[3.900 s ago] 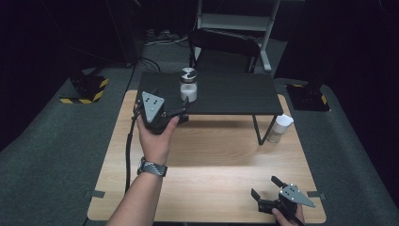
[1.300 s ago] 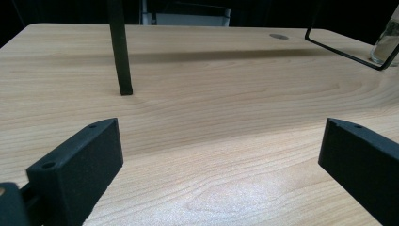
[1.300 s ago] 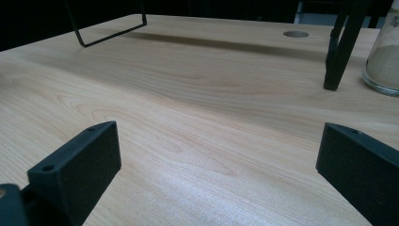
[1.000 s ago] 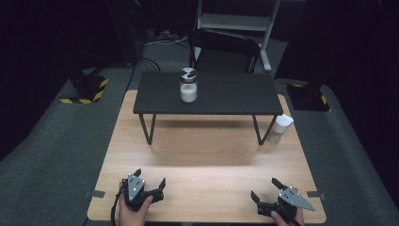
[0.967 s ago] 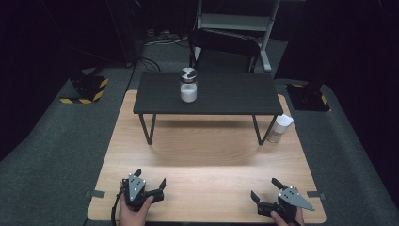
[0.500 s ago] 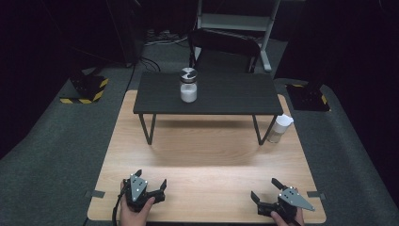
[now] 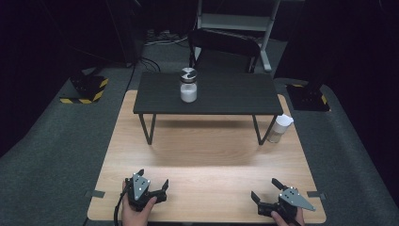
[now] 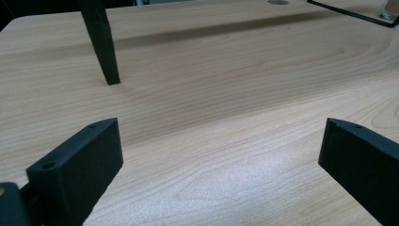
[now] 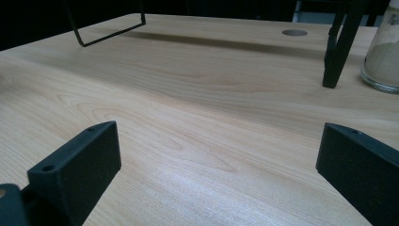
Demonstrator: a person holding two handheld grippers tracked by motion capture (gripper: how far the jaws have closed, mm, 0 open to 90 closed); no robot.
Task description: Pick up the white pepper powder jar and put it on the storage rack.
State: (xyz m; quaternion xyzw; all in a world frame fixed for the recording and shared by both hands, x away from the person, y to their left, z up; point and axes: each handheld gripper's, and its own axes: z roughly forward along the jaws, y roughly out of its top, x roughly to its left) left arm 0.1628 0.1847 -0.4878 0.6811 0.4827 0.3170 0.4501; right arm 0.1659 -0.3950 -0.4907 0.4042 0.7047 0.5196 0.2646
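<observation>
A glass jar point(image 7: 187, 84) with a silver lid and white contents stands on the small black table point(image 7: 221, 96). A second jar point(image 7: 281, 128) with a white lid stands on the wooden tabletop beside that table's right leg; it also shows as the jar point(image 9: 383, 52) at the right edge of the right gripper view. My left gripper point(image 7: 153, 178) rests open near the front left of the wooden table point(image 7: 207, 155), with nothing between its jaws. My right gripper point(image 7: 264, 188) stands open at the front right, also holding nothing. Bare wood lies between both pairs of jaws.
The black table's thin legs point(image 8: 101, 42) point(image 9: 339, 47) stand on the wood ahead of the grippers. A black chair point(image 7: 223, 47) sits behind the table. Yellow-black striped bases point(image 7: 84, 92) lie on the grey floor at the left.
The left hand has come back from beside the jar on the black table to the front edge of the wooden table. Over the last second neither gripper has moved noticeably.
</observation>
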